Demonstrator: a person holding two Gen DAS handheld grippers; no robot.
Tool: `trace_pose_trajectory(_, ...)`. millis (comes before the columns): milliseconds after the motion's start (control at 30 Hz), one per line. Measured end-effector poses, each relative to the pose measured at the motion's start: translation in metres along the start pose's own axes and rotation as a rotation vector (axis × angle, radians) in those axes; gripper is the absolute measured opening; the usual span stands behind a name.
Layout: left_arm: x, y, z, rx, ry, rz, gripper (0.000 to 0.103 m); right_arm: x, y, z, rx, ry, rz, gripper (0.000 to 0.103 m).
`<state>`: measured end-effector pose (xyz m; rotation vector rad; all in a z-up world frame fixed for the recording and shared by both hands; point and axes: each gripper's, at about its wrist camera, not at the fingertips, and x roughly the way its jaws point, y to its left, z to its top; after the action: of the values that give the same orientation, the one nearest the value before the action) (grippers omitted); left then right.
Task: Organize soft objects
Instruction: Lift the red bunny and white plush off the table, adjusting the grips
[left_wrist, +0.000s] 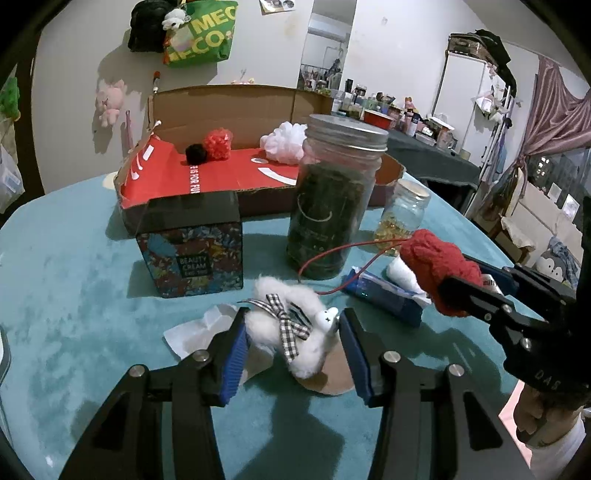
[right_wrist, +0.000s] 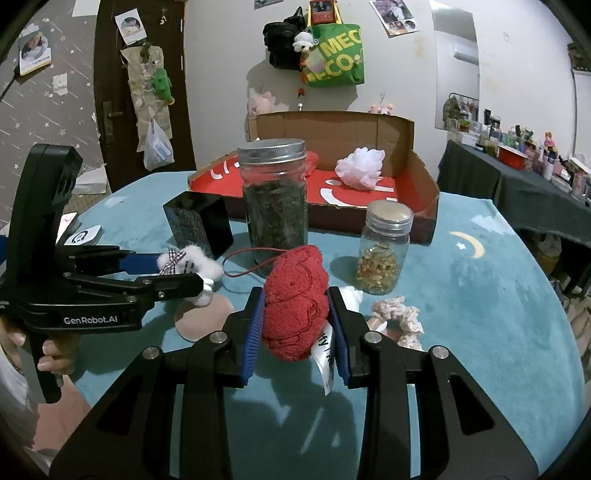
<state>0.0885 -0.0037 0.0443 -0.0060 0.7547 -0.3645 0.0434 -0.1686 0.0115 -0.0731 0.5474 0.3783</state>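
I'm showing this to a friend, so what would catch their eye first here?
Probably the red knitted bundle clamped in the right gripper, near the front of the teal tablecloth. Beside it, the left gripper brackets a fluffy white plush with a checked ribbon.

Red knitted toy (right_wrist: 297, 306), white fluffy toy (left_wrist: 291, 328) with checked bow, teal tablecloth (left_wrist: 74, 295).

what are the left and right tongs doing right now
Left tongs: closed on the white fluffy toy.
Right tongs: closed on the red knitted toy.
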Motion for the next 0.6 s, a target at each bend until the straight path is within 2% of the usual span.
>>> trace_pose_trajectory(233, -0.008, 0.006, -0.001, -0.007, -0.016, 0.012, 0.05, -0.001, -0.002, 0.0, 0.012, 0.005, -0.001, 0.032)
trace_pose_trajectory(467, -0.018, 0.03, -0.001, -0.035, -0.021, 0.052, 0.049, -0.006, -0.023, 0.0, 0.055, 0.015, -0.015, 0.032)
trace_pose_trajectory(533, -0.02, 0.04, -0.001, -0.047, -0.011, 0.065, 0.022, -0.009, -0.033, 0.0, 0.073, 0.019, -0.02, 0.032)
trace_pose_trajectory(600, -0.019, 0.052, -0.002, -0.084, 0.008, 0.042, 0.021, -0.012, -0.041, 0.0, 0.088, 0.02, -0.022, 0.032)
